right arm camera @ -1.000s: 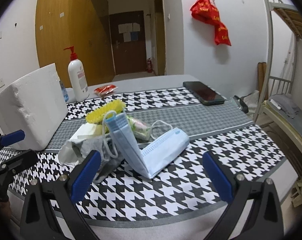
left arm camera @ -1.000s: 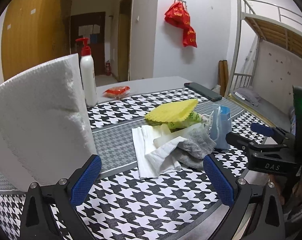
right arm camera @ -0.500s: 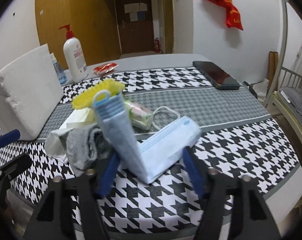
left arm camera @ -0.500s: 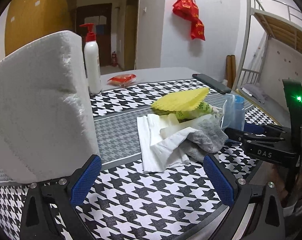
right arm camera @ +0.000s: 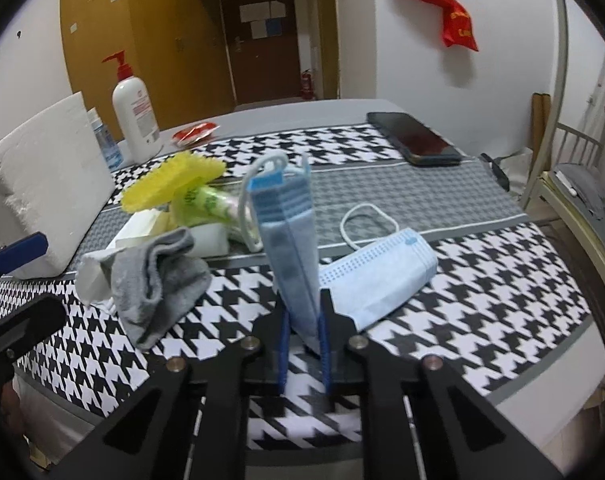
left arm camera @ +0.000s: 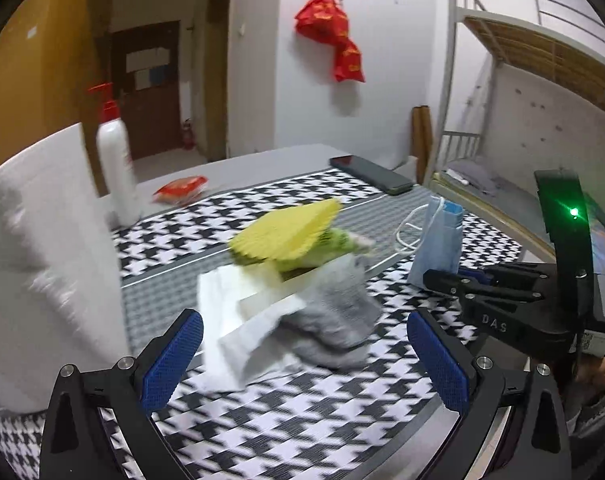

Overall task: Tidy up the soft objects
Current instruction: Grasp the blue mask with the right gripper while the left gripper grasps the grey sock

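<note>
Right gripper (right arm camera: 303, 338) tilted down over the table (right arm camera: 482, 320), fingers closing on the folded blue face mask (right arm camera: 290, 240) standing between them. Left gripper (left arm camera: 302, 356) fingers wide apart, empty, grey sock (left arm camera: 334, 312) ahead.

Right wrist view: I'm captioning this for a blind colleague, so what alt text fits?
The right hand-held gripper is closing its jaws on a blue face mask that stands upright on a houndstooth tablecloth. Left of it lie a grey sock and a yellow cloth; a phone lies behind.
</note>
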`<act>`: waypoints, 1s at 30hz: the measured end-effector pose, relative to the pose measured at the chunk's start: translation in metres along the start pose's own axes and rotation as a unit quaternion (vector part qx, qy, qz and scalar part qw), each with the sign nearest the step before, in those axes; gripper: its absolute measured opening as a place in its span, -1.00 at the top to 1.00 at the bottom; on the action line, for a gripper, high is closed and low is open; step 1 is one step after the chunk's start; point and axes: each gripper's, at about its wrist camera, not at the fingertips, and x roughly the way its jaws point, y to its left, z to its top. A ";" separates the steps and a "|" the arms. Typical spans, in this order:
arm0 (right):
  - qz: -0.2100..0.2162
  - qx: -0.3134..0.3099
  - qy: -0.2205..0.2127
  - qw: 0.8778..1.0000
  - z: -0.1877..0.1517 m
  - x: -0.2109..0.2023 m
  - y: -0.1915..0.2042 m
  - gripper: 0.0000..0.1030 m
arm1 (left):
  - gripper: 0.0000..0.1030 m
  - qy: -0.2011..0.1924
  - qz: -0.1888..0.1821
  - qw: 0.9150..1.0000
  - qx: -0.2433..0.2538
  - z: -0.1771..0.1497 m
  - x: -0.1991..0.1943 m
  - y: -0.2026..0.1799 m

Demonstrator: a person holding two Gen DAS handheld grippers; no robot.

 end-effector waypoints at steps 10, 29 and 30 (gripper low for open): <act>-0.017 0.011 0.008 1.000 -0.007 -0.004 -0.013 0.69 | -0.72 0.030 -0.040 0.998 0.022 0.007 0.028 -0.026; -0.013 0.003 0.011 1.000 -0.008 -0.004 -0.016 0.69 | -0.36 0.089 -0.017 0.995 0.034 0.004 0.061 -0.032; -0.013 0.003 0.011 1.000 -0.008 -0.004 -0.016 0.69 | -0.31 0.092 -0.018 0.995 0.035 0.003 0.062 -0.032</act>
